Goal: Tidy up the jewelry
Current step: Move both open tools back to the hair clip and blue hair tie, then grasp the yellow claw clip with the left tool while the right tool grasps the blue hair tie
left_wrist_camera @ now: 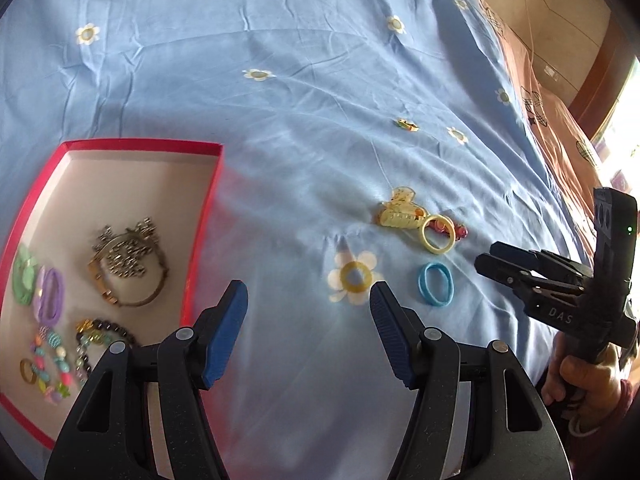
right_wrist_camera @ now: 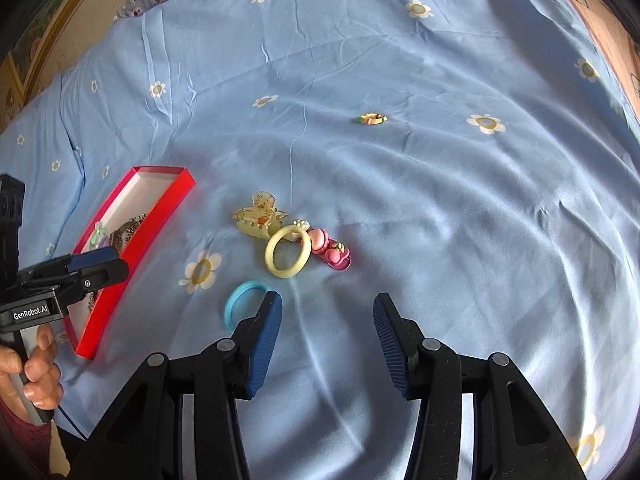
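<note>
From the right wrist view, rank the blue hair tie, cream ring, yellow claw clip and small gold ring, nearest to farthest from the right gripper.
1. Blue hair tie, against the left finger of the right gripper.
2. Cream ring, just ahead.
3. Yellow claw clip, behind it, left.
4. Small gold ring, far ahead, alone.

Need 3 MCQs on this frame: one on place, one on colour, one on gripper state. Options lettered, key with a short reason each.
1. Where does the blue hair tie lie?
A. in the red box
B. on the sheet, beside the right gripper's left finger
C. on the pillow

2. What colour is the box rim?
A. red
B. green
C. black

3. How is the left gripper?
A. shut on a bracelet
B. shut, holding nothing
C. open, holding nothing

Key:
1 B: the right wrist view shows it on the blue sheet by that finger.
2 A: red walls, pale floor.
3 C: only bare sheet shows between its blue pads.
</note>
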